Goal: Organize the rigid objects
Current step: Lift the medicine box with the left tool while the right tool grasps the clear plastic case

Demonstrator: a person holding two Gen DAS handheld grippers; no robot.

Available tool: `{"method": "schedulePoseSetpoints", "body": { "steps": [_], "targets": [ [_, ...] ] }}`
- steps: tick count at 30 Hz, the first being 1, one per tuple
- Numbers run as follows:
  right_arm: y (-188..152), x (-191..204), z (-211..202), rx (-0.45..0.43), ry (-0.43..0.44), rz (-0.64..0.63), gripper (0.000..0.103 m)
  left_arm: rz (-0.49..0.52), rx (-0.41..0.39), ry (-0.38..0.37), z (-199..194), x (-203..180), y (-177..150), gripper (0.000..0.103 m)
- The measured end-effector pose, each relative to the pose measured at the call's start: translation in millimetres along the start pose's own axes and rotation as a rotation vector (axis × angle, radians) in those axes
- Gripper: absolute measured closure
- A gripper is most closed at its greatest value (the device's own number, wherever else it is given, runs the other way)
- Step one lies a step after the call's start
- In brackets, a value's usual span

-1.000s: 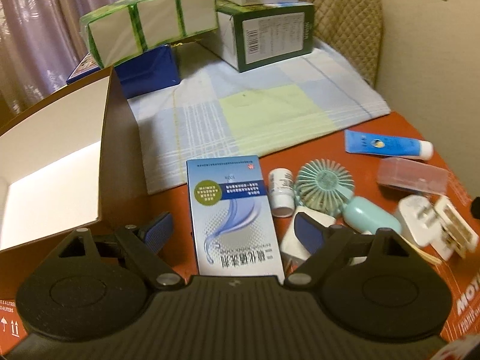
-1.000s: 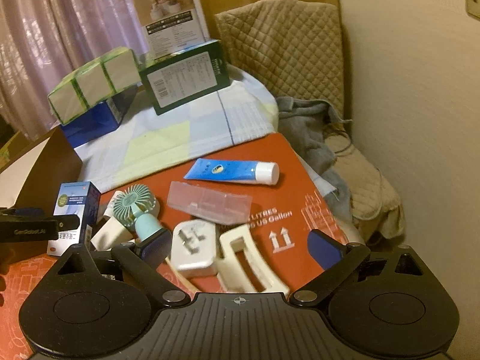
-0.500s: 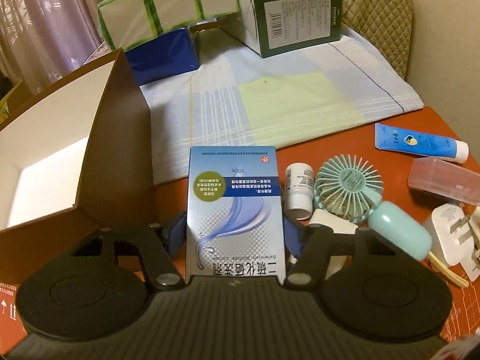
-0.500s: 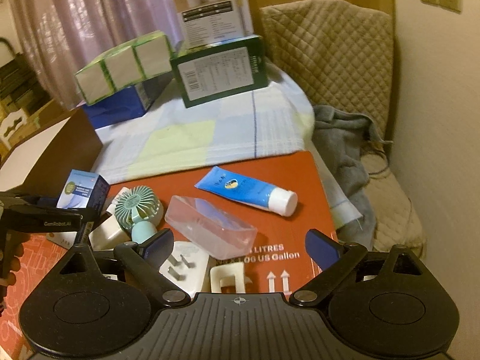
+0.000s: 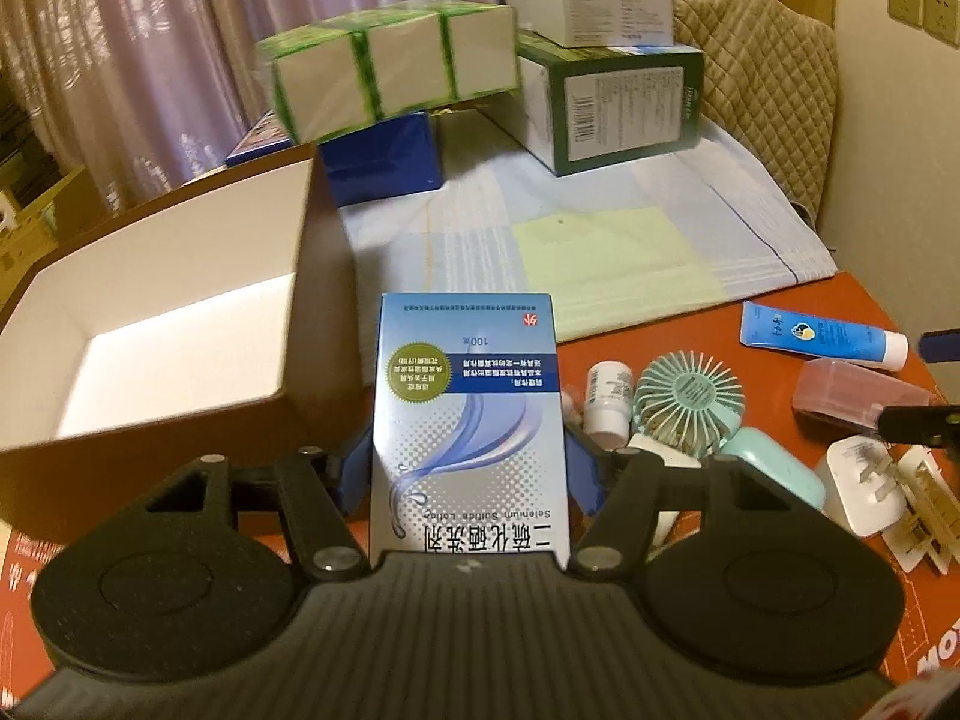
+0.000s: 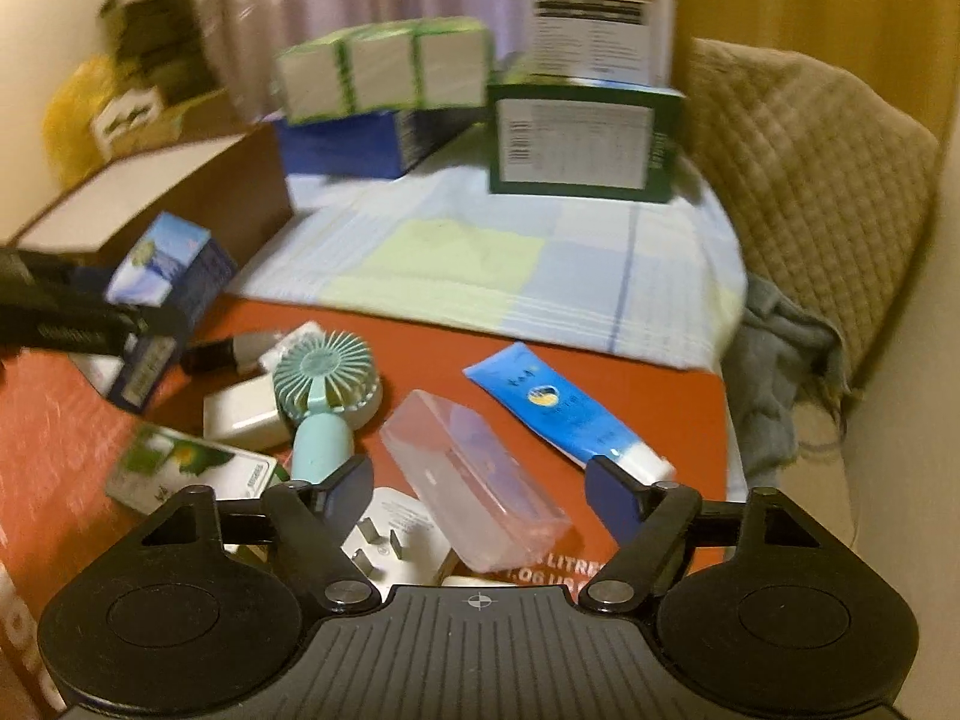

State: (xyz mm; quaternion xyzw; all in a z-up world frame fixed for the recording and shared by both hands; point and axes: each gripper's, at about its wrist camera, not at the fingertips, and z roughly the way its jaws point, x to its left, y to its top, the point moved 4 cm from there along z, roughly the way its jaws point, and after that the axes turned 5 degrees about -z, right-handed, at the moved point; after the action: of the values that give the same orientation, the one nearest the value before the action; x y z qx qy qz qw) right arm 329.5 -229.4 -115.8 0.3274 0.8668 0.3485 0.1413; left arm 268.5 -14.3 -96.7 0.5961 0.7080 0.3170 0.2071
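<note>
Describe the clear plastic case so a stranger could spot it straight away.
Start at the orange-red cardboard surface in front of the checked cloth. The clear plastic case lies there between the mint handheld fan and the blue tube. It is the only see-through item, a long pinkish box.

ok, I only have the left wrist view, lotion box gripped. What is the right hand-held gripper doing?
Observer: The right hand-held gripper is closing its jaws, with the clear plastic case between them. The pads are not pressing on it yet.
Operator: Anything hidden behind my gripper body?
Observer: Yes. A green-printed packet lies flat to the left of the fan handle.
Operator: How does my box sit?
Observer: The lotion box is tilted in the left hand-held gripper, beside the brown box.
</note>
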Motion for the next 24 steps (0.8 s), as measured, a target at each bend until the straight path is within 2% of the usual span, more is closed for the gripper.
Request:
{"method": "schedulePoseSetpoints", "body": {
  "steps": [7, 11, 13, 14, 16, 24],
  "targets": [
    [2, 5, 30, 0.043, 0.025, -0.104, 0.037, -0.073, 0.013, 0.040, -15, 19, -10, 0.042],
    [0, 4, 41, 0.073, 0.043, -0.132, 0.045, -0.116, 0.018, 0.016, -27, 26, -16, 0.042],
    [0, 3, 44, 0.073, 0.054, -0.132, 0.057, -0.113, 0.010, 0.020, -35, 26, -18, 0.042],
    [1, 2, 45, 0.079, 0.055, -0.134, 0.059, -0.114, 0.007, 0.020, -39, 26, -19, 0.042],
    [2, 1, 46, 0.090, 0.048, -0.143, 0.073, -0.119, 0.007, 0.019, -45, 27, -20, 0.042],
    [15, -6, 23, 0.030, 0.072, -0.053, 0.076, -0.128, -0.008, -0.001, -72, 36, -22, 0.042]
  ]
}}
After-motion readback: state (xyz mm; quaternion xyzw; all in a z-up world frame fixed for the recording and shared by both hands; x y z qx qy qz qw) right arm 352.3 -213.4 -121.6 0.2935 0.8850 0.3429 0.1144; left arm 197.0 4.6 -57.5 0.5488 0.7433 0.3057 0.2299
